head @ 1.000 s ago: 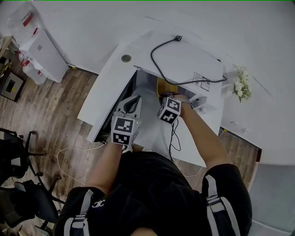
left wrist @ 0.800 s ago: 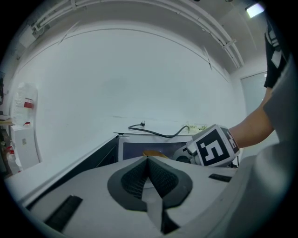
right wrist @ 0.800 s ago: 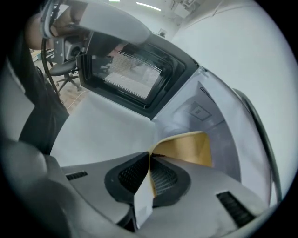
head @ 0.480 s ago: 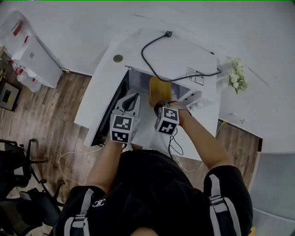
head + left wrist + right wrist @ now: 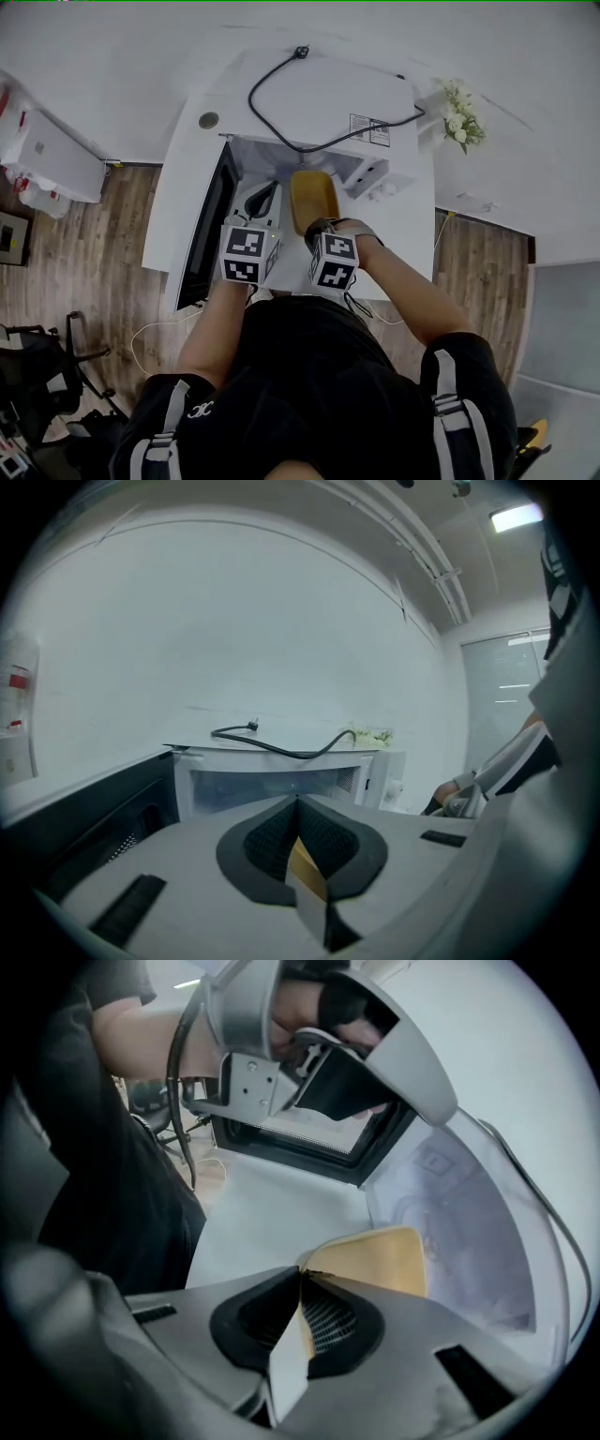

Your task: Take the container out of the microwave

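We look down on a microwave (image 5: 319,98) standing on a table (image 5: 178,187), its door (image 5: 208,225) swung open to the left and a cord (image 5: 300,147) lying on top. Flowers (image 5: 459,114) sit to its right. Before the opening is the container (image 5: 313,199), with the right gripper (image 5: 317,230) clamped on its near rim and the left gripper (image 5: 265,197) just to its left.

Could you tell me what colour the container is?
Yellow container; clearest in the head view.
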The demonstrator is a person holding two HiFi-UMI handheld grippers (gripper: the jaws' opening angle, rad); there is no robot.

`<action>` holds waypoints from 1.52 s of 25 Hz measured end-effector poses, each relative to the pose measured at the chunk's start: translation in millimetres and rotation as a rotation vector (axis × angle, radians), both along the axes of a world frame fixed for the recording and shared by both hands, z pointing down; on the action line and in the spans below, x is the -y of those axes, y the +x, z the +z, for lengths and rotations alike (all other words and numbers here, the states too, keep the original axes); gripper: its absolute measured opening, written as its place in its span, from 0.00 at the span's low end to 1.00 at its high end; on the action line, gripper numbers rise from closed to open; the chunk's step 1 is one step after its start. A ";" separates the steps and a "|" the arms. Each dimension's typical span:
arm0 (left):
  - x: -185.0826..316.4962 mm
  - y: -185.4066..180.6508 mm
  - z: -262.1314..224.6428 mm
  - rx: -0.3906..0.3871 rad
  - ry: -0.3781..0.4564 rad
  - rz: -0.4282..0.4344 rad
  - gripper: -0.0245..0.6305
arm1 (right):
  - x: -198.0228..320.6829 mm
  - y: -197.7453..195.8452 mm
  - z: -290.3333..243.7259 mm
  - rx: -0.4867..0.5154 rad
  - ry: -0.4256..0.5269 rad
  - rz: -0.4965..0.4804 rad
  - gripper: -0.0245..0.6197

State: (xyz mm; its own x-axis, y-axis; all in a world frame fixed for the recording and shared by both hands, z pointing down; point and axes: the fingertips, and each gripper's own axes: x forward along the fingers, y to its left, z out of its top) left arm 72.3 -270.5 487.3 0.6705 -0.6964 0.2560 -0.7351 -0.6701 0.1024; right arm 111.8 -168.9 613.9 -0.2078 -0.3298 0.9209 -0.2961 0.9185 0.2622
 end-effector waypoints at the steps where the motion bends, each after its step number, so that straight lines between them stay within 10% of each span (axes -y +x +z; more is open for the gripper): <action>1: -0.8 5.4 0.7 0.000 -0.001 0.015 0.04 | -3.1 3.4 0.8 0.001 -0.003 0.017 0.06; 38: -97.3 204.4 23.4 0.030 -0.037 0.551 0.04 | -116.5 208.1 -3.1 -0.172 0.073 0.660 0.06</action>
